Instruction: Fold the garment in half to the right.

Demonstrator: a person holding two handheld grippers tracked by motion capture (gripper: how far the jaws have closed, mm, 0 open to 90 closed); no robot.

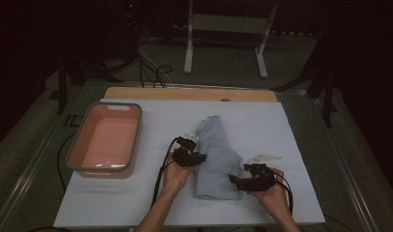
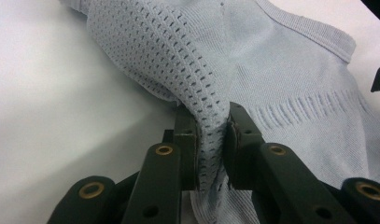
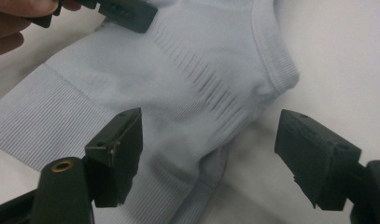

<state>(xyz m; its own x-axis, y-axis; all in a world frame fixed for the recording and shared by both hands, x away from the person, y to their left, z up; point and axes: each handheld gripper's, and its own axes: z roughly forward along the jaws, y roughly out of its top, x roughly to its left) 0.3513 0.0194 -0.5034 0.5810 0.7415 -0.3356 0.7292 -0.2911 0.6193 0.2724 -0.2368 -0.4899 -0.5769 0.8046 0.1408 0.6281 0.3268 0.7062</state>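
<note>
The light blue knit garment (image 1: 216, 157) lies partly folded in the middle of the white tabletop (image 1: 290, 125), between the two hands. The left gripper (image 2: 211, 135) has its fingers (image 2: 185, 140) clamped on a raised fold of the open-mesh part of the fabric, as its own view shows plainly. The right gripper (image 3: 208, 154) hovers with its fingers (image 3: 115, 154) spread wide over the ribbed edge near the garment's right side, holding nothing. The step in hand looks like taking a second hold so the cloth can be folded or lifted. To do it well, the right gripper should come down until both fingers straddle the ribbed edge, then close on both layers rather than only the top one, since thin knit slips easily. The left should hold its pinch steady and not pull yet, or the fabric will drag away from under the open fingers. To the left, well apart from the garment, stands a pink tub (image 1: 83, 140) with a grey rim; it appears empty, though the dim light makes its floor hard to read.
</note>
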